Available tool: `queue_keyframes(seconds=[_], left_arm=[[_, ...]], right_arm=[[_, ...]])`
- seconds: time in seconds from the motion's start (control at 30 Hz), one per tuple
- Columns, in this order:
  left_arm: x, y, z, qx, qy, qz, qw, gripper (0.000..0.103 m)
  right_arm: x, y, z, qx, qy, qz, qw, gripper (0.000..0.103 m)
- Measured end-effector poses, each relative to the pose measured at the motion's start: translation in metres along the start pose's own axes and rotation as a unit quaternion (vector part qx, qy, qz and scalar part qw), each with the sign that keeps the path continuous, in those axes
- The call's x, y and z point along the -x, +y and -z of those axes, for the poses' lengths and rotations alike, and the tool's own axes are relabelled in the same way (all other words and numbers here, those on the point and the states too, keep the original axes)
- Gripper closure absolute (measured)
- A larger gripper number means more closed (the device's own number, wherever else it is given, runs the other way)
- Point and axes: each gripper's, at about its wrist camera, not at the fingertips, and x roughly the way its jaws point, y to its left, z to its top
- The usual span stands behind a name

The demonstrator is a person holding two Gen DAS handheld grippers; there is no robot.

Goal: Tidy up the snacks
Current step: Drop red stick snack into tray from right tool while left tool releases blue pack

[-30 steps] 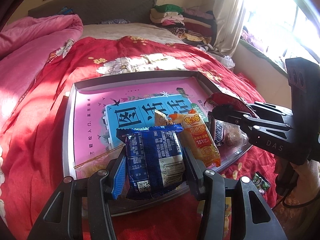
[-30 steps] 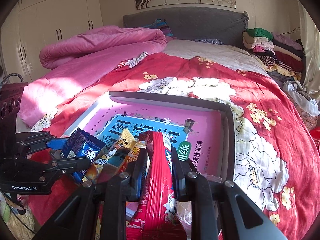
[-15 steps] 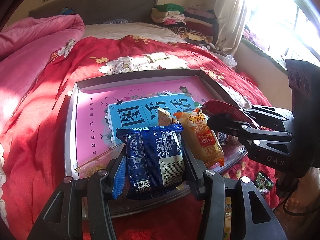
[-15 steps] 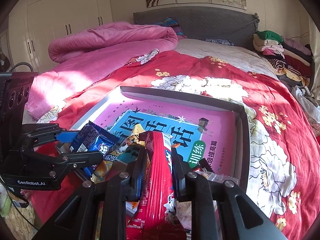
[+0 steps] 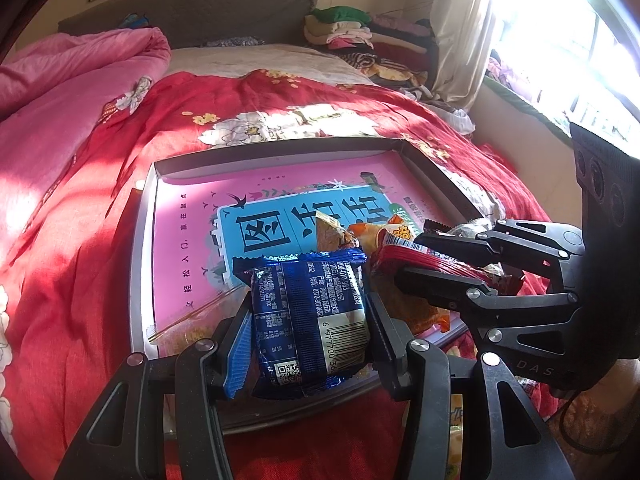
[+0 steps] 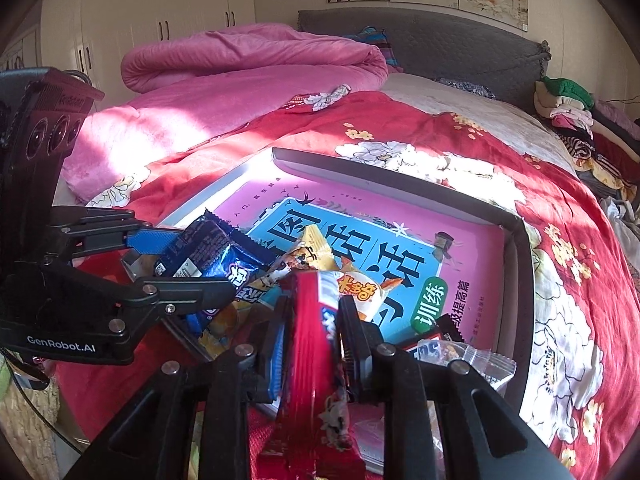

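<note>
A grey-rimmed tray [image 5: 280, 152] [image 6: 400, 184] lined with a pink and blue book cover lies on the red floral bedspread. My left gripper [image 5: 310, 320] [image 6: 200, 260] is shut on a blue snack packet [image 5: 316, 288] [image 6: 208, 252] over the tray's near edge. My right gripper [image 6: 312, 312] [image 5: 412, 260] holds a long red snack packet [image 6: 312, 340] [image 5: 390, 256] upright between its pads, just right of the blue one; its jaws are opening. An orange packet [image 6: 360, 292] [image 5: 424, 316] and other wrappers lie in the tray under both grippers.
A pink quilt [image 6: 240, 72] is heaped on the bed's left side. Folded clothes [image 5: 352, 28] are piled by the grey headboard [image 6: 440, 40]. Clear and dark wrappers [image 6: 460, 356] sit in the tray's near right corner. A bright window [image 5: 560, 60] is at the right.
My right gripper has moved left with the red packet, rolling a little, and now sits close beside the blue packet. The left gripper has stayed still.
</note>
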Motion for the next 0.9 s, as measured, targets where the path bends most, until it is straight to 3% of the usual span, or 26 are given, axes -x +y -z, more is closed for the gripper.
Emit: queue_keyframes(seconds=[0.07,0.5,0.9], left_arm=[[0.000,0.000,0.000,0.000,0.000,0.000,1.0000,0.050],[0.000,0.003,0.000,0.005,0.003,0.000,1.0000,0.050],[0.002,0.005,0.000,0.015,0.003,-0.006,0.9999,0.050]], right_arm=[[0.001,0.000,0.000,0.001,0.000,0.003,1.000,0.070],[0.018,-0.002,0.005,0.000,0.001,0.010,1.000,0.070],[0.024,-0.014,0.007,-0.012,0.000,0.043,0.999,0.069]])
